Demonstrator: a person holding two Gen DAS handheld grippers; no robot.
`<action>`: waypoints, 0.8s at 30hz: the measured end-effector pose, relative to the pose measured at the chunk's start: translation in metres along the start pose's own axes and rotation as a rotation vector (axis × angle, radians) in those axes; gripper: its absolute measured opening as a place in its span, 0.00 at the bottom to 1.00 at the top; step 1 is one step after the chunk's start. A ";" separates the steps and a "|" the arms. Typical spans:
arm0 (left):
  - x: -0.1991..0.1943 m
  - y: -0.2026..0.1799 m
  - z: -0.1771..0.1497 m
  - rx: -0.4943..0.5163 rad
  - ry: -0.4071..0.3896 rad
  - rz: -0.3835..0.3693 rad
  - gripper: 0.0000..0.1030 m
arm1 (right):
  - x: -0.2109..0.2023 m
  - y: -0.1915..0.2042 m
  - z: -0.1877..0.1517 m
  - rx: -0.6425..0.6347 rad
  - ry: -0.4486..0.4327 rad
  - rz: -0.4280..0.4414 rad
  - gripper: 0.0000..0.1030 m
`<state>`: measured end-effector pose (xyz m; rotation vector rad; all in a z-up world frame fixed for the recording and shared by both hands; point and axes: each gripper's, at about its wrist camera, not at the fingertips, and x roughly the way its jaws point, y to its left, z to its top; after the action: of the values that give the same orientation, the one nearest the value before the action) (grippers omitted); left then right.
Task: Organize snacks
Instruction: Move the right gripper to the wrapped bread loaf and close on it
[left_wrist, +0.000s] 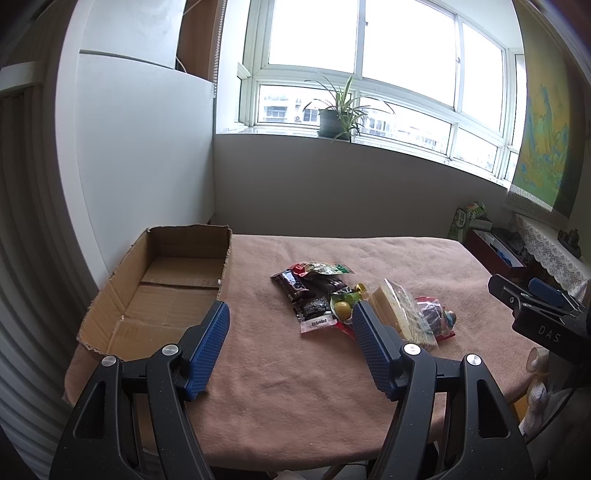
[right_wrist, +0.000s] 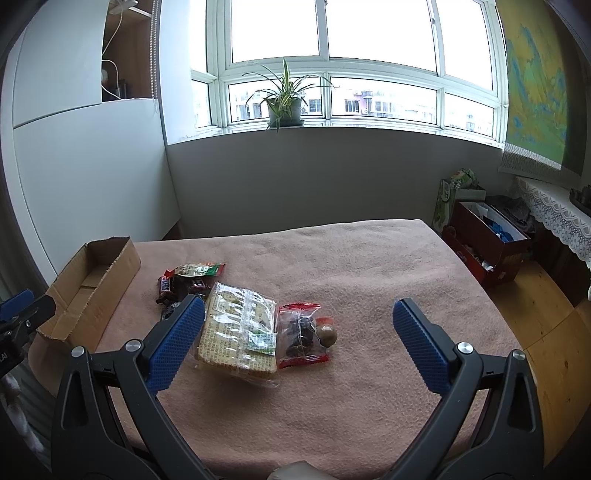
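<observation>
A pile of snacks lies mid-table on the pink cloth: dark chocolate bars (left_wrist: 295, 286) (right_wrist: 168, 286), a green-and-red packet (left_wrist: 325, 268) (right_wrist: 201, 269), a clear bag of crackers (left_wrist: 402, 314) (right_wrist: 238, 332), a red-edged bag of dried fruit (left_wrist: 432, 314) (right_wrist: 301, 332) and small round candies (left_wrist: 342, 309) (right_wrist: 327, 334). An empty cardboard box (left_wrist: 122, 291) (right_wrist: 122, 258) sits at the table's left. My left gripper (left_wrist: 290, 328) is open, hovering near the box and pile. My right gripper (right_wrist: 297, 321) is open, held above the crackers and dried fruit.
The pink-covered table (left_wrist: 295, 387) (right_wrist: 369, 258) ends at a white wall on the left. A potted plant (left_wrist: 334, 118) (right_wrist: 284, 107) stands on the windowsill. Red boxes (right_wrist: 487, 243) and bags sit on the floor to the right.
</observation>
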<state>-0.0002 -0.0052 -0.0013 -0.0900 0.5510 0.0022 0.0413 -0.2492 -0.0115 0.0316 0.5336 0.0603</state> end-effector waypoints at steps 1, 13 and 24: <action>0.001 0.001 0.000 -0.001 0.002 -0.002 0.67 | 0.001 -0.001 0.000 0.001 0.003 0.002 1.00; 0.018 -0.001 -0.009 -0.002 0.064 -0.065 0.67 | 0.026 -0.020 -0.005 0.024 0.116 0.139 1.00; 0.042 -0.014 -0.020 -0.013 0.150 -0.166 0.67 | 0.079 -0.061 -0.014 0.259 0.325 0.396 0.92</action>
<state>0.0253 -0.0220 -0.0390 -0.1490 0.6925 -0.1635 0.1051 -0.3047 -0.0670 0.3859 0.8518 0.3873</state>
